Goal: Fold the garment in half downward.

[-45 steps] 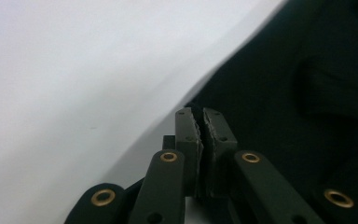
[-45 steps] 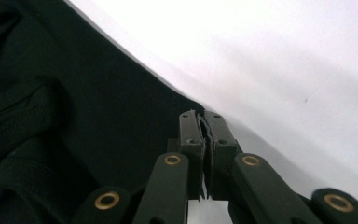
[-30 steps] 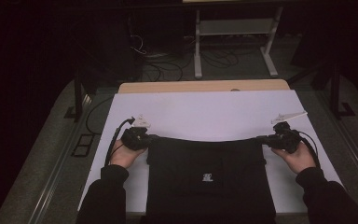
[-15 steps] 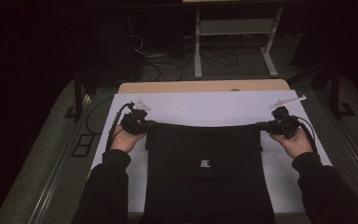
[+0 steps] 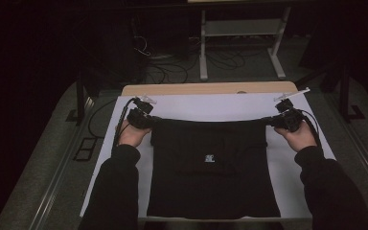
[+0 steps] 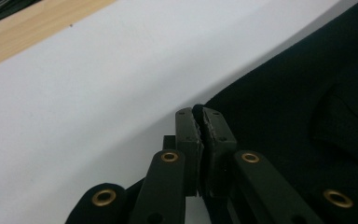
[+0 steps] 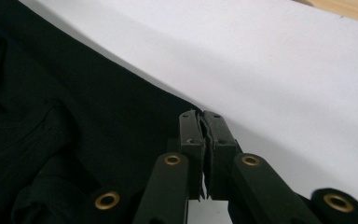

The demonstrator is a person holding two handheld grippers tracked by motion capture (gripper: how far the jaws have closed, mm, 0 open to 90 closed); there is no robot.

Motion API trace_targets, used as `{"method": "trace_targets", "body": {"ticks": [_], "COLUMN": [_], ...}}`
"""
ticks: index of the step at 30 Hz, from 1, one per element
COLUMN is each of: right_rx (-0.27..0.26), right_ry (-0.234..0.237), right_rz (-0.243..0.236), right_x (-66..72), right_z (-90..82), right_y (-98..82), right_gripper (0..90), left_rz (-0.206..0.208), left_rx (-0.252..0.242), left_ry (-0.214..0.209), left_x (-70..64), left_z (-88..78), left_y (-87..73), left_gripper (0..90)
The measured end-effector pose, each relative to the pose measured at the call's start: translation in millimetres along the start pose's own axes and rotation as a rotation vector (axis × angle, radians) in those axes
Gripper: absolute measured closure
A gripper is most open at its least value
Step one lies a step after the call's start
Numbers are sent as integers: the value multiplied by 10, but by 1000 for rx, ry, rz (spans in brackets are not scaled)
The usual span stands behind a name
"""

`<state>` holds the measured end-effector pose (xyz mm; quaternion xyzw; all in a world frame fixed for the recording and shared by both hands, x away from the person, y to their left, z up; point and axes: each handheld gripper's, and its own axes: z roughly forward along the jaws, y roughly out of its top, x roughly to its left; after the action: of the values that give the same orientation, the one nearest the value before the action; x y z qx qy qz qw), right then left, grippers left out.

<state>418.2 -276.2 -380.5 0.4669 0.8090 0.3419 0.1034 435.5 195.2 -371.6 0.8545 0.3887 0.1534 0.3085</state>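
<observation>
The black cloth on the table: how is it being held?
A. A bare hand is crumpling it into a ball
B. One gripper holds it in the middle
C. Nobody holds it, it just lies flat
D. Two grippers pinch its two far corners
D: the left gripper and the right gripper are each shut on a far corner of the black cloth, whose edge stretches between them over the white table cover.

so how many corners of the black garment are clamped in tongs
2: the left tongs grip the black garment at its far left corner, the right tongs at its far right corner.
</observation>
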Motion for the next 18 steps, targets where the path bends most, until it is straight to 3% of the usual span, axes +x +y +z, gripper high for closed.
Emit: {"method": "trace_targets", "body": {"ticks": [11, 18], "right_rx": [-15, -32], "right_ry": [-18, -10], "right_rz": [1, 12], "right_x": [-90, -183], "right_z": [74, 160], "right_y": [137, 184], "right_gripper": [858, 857], "left_rz": [-4, -3], "left_rx": [-5, -14], "left_ry": [11, 7], "left_x": [57, 111], "left_z": [80, 83], "left_y": [154, 157], "left_gripper": [844, 845]}}
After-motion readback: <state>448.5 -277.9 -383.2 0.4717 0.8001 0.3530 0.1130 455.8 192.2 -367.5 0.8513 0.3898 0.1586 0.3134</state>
